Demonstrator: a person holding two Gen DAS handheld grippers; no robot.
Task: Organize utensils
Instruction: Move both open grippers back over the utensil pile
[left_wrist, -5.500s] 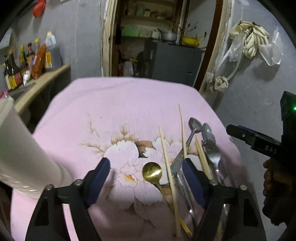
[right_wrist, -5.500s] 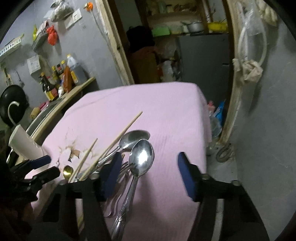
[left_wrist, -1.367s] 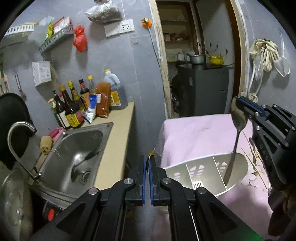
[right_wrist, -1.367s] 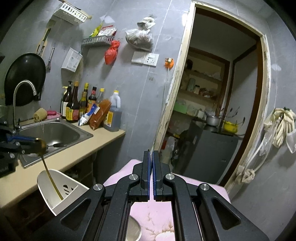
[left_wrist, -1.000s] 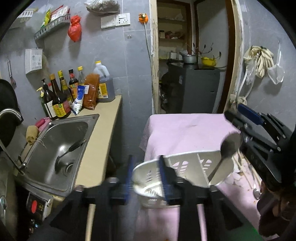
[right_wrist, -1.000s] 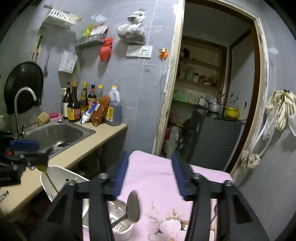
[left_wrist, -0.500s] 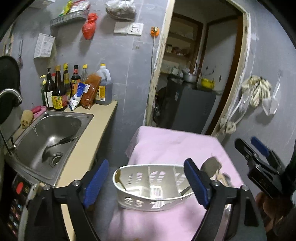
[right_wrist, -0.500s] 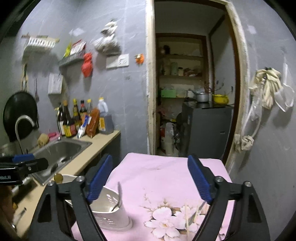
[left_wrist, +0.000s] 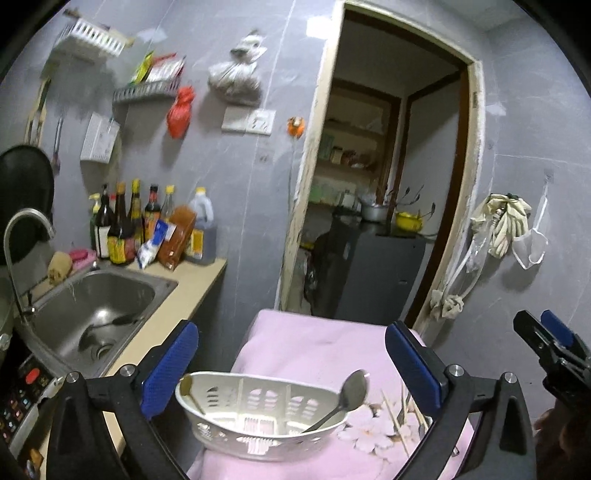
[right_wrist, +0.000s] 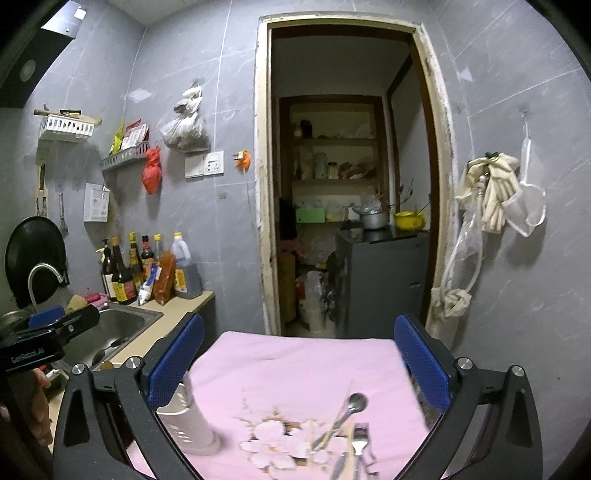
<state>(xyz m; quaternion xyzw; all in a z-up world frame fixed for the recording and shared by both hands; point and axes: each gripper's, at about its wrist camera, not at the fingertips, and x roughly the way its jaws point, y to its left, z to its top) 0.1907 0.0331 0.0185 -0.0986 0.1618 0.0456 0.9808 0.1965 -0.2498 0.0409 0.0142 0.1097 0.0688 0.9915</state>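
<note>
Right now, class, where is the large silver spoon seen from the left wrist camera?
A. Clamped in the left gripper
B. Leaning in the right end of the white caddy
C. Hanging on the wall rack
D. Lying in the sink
B: the silver spoon leans in the right end compartment of the white caddy, its bowl above the rim, while the left gripper stands open around nothing.

We see grey tiled walls (right_wrist: 229, 92), an open doorway (right_wrist: 343, 177) onto pantry shelves (right_wrist: 332, 140) (dimly lit), a steel sink (left_wrist: 92, 299) set in a tan counter (left_wrist: 177, 306), bottles (left_wrist: 122, 221) behind it, and a dark cabinet (right_wrist: 384, 280).
</note>
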